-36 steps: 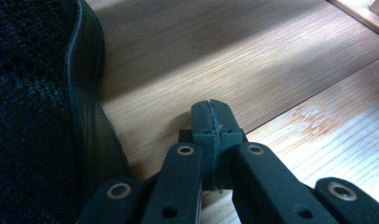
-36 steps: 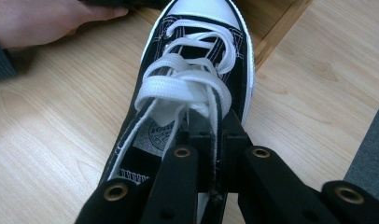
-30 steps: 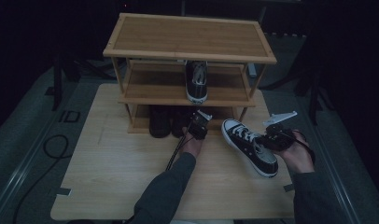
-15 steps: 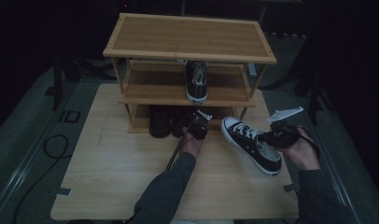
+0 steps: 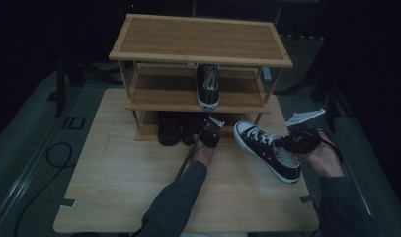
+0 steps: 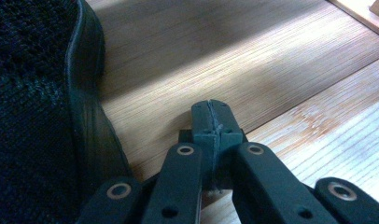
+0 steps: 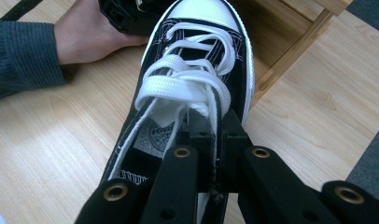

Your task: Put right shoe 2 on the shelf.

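**A:** High view, left to right: what's on the table?

**B:** A wooden rack (image 5: pixel 201 59) at the back. A sneaker (image 5: pixel 208 86) sits on its middle shelf, and dark boots (image 5: pixel 175 129) stand on the bottom shelf.

**A:** And the left gripper (image 5: pixel 209 132)?

**B:** Just in front of the bottom shelf, right beside the boots. In the left gripper view its jaws are pressed together with nothing between them, low over the wood, a boot's sole edge (image 6: pixel 87 107) just to their left. It hasn't shifted since the earlier frame.

**A:** The shoe (image 5: pixel 267 149) in play?

**B:** Right of the left hand (image 5: pixel 204 154), toe pointing toward the rack, heel toward the right hand (image 5: pixel 323 159). The right gripper (image 5: pixel 296 141) is clamped on its side wall near the top laces; the right gripper view shows the jaws pinching that edge (image 7: pixel 214 122).

**A:** Any change there?

**B:** Yes. Compared with a second ago the right hand and shoe sit a little higher. Whether the sole touches the table (image 5: pixel 114 182) I can't tell.
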A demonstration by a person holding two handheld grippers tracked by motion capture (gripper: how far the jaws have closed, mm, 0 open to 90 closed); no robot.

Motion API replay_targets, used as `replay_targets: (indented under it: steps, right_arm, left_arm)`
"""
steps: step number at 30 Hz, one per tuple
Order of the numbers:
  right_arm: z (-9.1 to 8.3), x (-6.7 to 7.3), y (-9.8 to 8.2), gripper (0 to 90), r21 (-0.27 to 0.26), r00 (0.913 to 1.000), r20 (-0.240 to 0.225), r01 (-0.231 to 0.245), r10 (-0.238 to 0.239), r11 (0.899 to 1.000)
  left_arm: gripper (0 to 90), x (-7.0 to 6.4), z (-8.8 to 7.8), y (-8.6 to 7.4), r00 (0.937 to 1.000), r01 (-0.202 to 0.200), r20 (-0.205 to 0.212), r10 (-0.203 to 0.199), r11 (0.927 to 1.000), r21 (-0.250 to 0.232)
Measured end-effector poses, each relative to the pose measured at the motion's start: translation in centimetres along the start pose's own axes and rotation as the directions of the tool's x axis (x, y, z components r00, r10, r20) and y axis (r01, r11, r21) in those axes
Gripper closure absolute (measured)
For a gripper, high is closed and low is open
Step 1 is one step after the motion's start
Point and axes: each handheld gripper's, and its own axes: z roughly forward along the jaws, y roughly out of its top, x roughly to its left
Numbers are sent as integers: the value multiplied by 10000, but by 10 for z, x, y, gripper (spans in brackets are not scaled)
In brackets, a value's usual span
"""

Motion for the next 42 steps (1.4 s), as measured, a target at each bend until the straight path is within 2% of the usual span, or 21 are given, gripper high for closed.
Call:
replay_targets:
  steps: [7, 13, 14, 29, 35, 37, 38, 42]
  right_arm:
    - [-5, 0, 4, 876, -6, 9999, -65, 151, -151, 9999]
    - [-9, -1, 8, 876, -43, 9994, -177, 289, -290, 9996]
    - [-10, -1, 8, 876, -59, 9993, -211, 301, -302, 9995]
    - [-22, 1, 16, 876, -175, 9981, -293, 530, -535, 9984]
    - [-29, 1, 20, 876, -346, 9979, -299, 563, -574, 9978]
    - [-31, 1, 22, 876, -459, 9978, -348, 545, -561, 9975]
    - [-33, 1, 22, 876, -502, 9979, -350, 532, -550, 9973]
    - [-38, 2, 26, 876, -656, 9971, -465, 569, -600, 9962]
  left_arm:
    - [900, 0, 0, 0, 10000, 33, -3, -33, 10000, -26]
    - [900, -2, 2, 0, 9994, 338, 28, -337, 9990, -292]
    - [900, 0, 0, 0, 10000, -3, -13, 3, 10000, 4]
    - [900, 0, 0, 0, 10000, 2, -10, -2, 10000, 4]
    - [900, -1, 1, 0, 9999, 127, -18, -127, 9999, -108]
    - [900, 0, 0, 0, 10000, -28, -37, 29, 10000, 43]
    - [900, 2, -2, 0, 9995, -287, -94, 290, 9992, 272]
    - [900, 1, -1, 0, 9999, -99, -78, 100, 9999, 111]
